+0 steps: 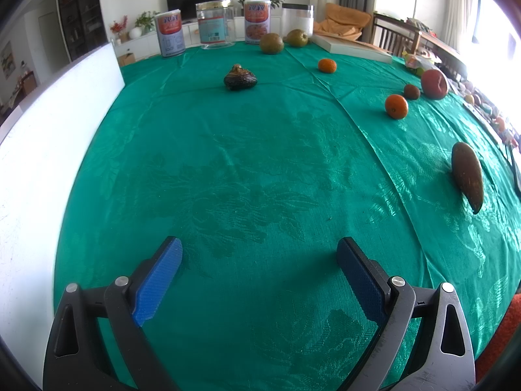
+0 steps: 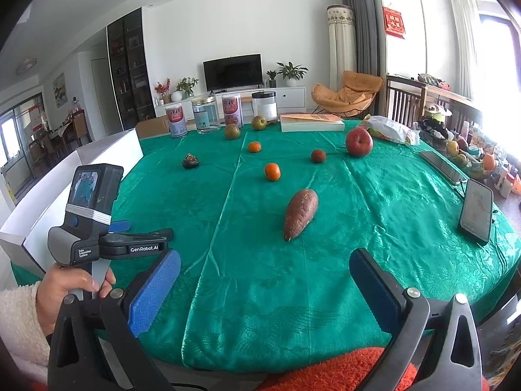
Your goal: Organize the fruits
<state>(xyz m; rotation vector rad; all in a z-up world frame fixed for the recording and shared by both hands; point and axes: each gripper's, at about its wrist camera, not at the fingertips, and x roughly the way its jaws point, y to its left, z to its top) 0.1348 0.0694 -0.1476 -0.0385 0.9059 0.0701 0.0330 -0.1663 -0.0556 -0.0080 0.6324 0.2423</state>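
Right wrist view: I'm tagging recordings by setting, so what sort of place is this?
Most likely a home living and dining room: a television on a low white cabinet, an orange lounge chair, and a table under a green cloth.

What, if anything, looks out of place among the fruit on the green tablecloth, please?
The sweet potato lying nearest the right gripper is a root vegetable, not a fruit. The dark, shrivelled avocado-like piece also looks past its best.
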